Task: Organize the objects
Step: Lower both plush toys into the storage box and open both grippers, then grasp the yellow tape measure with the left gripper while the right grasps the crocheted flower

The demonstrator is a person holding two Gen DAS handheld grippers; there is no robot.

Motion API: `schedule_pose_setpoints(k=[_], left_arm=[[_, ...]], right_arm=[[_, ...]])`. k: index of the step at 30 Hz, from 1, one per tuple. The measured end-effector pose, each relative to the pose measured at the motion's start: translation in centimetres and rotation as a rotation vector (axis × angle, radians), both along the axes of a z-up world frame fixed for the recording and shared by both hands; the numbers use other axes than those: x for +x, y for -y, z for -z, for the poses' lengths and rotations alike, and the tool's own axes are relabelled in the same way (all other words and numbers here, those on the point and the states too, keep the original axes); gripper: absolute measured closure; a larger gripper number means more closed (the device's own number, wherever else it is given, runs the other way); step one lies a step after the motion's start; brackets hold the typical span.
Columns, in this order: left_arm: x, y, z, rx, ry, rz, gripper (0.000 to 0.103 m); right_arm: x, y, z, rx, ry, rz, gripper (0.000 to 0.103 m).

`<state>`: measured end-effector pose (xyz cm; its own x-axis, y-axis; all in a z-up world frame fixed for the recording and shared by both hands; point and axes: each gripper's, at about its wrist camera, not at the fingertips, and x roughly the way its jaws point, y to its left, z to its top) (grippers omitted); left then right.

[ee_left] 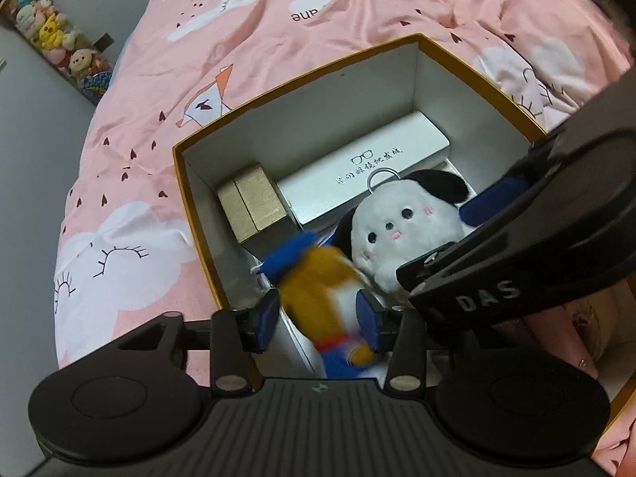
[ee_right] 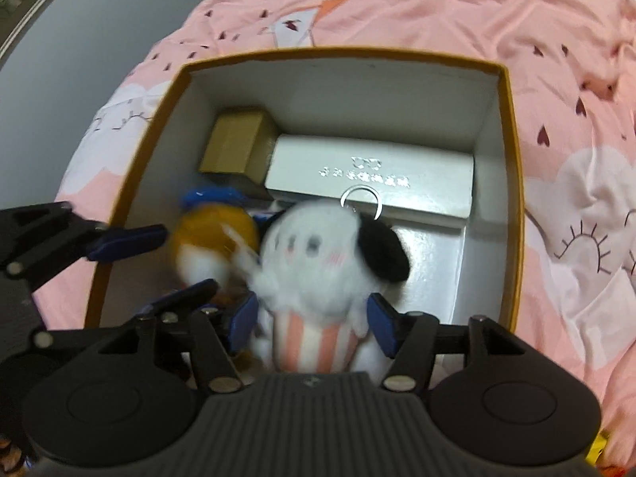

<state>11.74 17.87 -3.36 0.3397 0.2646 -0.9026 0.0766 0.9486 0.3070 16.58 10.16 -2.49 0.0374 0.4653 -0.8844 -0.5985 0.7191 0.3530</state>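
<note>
A: Item one, left gripper: jaws apart, pads flanking the blurred orange-and-blue plush without pressing; judged a release into the box, near its front wall.

B: Item two, right gripper: jaws likewise apart either side of the white dog plush, at the box's front middle.

A: Back wall: white glasses case; back-left corner: gold carton.

B: Free floor remains at the front-right corner. The walls stand close; lifting straight up looks safest.
</note>
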Motion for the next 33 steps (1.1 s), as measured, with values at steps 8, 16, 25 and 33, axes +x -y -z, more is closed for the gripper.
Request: schedule_pose_setpoints(k=[8, 16, 25, 33], left_arm=[[-0.6, -0.3, -1.5, -0.030, 0.044, -0.024, 0.067], [0.9, -0.3, 1.2, 0.029, 0.033, -0.086, 0.082], [-0.9, 2.7, -2.9, -0.021, 0.193, -0.051, 0.081], [-1.9, 14.2, -6.2, -0.213, 0.230, 0.358, 0.081]], right_arm=[[0.4, 0.8, -1.7, -0.045, 0.086, -0.070, 0.067], [1.0, 0.3, 0.4, 0.028, 0.046, -0.071, 0.078], [0.5, 5.8, -4.6, 0.132, 0.152, -0.086, 0.077], [0.6, 20.0, -7.4, 0.059, 0.251, 0.111, 0.077]])
